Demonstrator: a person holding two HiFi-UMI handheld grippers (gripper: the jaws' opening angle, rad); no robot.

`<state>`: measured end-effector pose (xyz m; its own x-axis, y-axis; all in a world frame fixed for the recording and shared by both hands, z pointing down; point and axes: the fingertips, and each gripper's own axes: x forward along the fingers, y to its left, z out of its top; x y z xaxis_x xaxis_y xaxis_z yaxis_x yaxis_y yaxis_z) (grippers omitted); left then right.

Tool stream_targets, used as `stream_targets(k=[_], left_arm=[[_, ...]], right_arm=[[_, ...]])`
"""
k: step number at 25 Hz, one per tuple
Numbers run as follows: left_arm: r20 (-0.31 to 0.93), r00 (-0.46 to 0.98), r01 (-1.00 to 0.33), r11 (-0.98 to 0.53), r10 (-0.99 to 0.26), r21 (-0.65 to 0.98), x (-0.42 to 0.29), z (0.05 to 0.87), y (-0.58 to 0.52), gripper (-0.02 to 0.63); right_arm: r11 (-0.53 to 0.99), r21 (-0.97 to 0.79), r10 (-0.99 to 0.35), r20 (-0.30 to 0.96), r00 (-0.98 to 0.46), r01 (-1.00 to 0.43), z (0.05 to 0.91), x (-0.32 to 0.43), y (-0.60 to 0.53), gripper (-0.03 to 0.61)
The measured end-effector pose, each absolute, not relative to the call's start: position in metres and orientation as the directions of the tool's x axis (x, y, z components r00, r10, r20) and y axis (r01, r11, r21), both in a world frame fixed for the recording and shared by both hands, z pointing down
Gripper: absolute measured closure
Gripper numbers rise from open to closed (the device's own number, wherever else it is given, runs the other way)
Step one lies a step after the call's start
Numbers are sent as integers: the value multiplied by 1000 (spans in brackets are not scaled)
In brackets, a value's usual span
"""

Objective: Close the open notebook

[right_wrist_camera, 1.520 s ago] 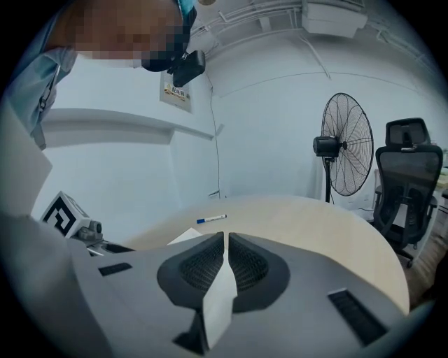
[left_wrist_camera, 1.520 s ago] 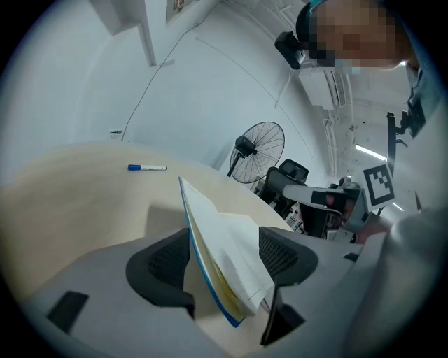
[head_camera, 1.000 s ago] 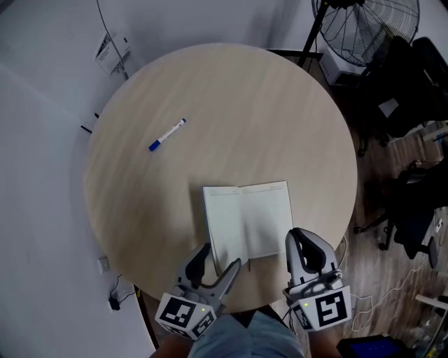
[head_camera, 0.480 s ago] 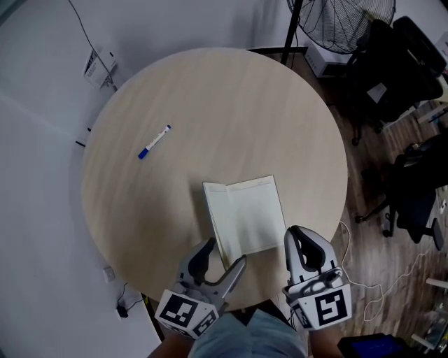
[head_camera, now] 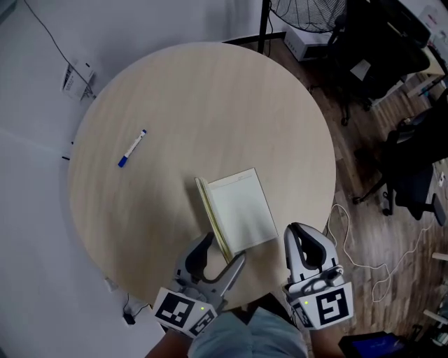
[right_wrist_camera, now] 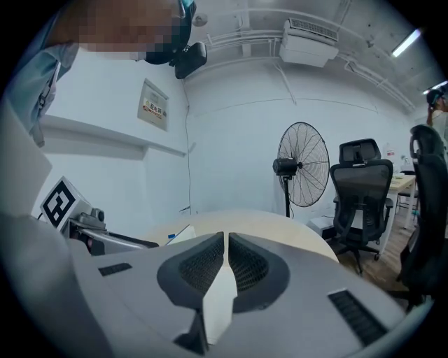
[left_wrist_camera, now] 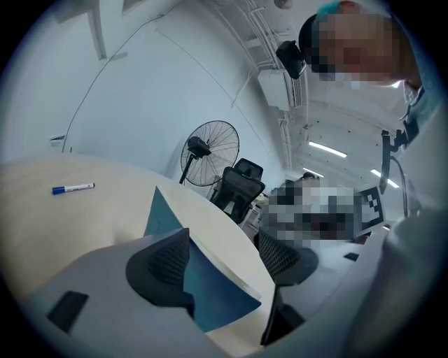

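Note:
The notebook lies on the round wooden table near its front edge, with white pages up. Its left half stands tilted up, almost upright, showing as a thin edge in the head view. My left gripper is open at the notebook's near left corner, and in the left gripper view its blue cover rises between the wide-apart jaws, leaning on the left one. My right gripper hangs shut and holds nothing just off the table's edge, right of the notebook. Its jaws nearly touch in the right gripper view.
A blue-capped pen lies on the table's left part, apart from the notebook. A standing fan and black office chairs stand on the wood floor to the right. Cables trail on that floor.
The notebook's left half has swung up from lying flat to nearly upright. Both grippers stay near the table's front edge, and the head view has shifted.

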<state>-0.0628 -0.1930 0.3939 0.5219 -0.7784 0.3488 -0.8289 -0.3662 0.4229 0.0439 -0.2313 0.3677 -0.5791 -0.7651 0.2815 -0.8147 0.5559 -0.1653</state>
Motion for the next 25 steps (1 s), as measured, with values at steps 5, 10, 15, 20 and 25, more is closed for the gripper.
stream_targets(k=[5,10,15,20,25], left_arm=[[345,564,-805,-405,-750,434,-43,399,-202,288],[341,599,-783,-439,-725,441,-30,407,-211,288],[347,630,-762,-465,-695,451,-18,415,-221,288],[361,654,-744,-479,-664,467,-6,428,-228,288],[379,678,-726,-494,-629,479,4,447,-233,288]], right_arm=[[516,-170,-786,294,-543,-839,376,63,-233,529],[480,-177,-804,303,-511,-859,386,76,-233,529],[445,-187,-817,316,-482,-876,394,86,-237,529],[412,-194,-827,330,-455,-890,404,97,-239,529],[380,-199,-834,349,-428,-903,419,106,-241,529]])
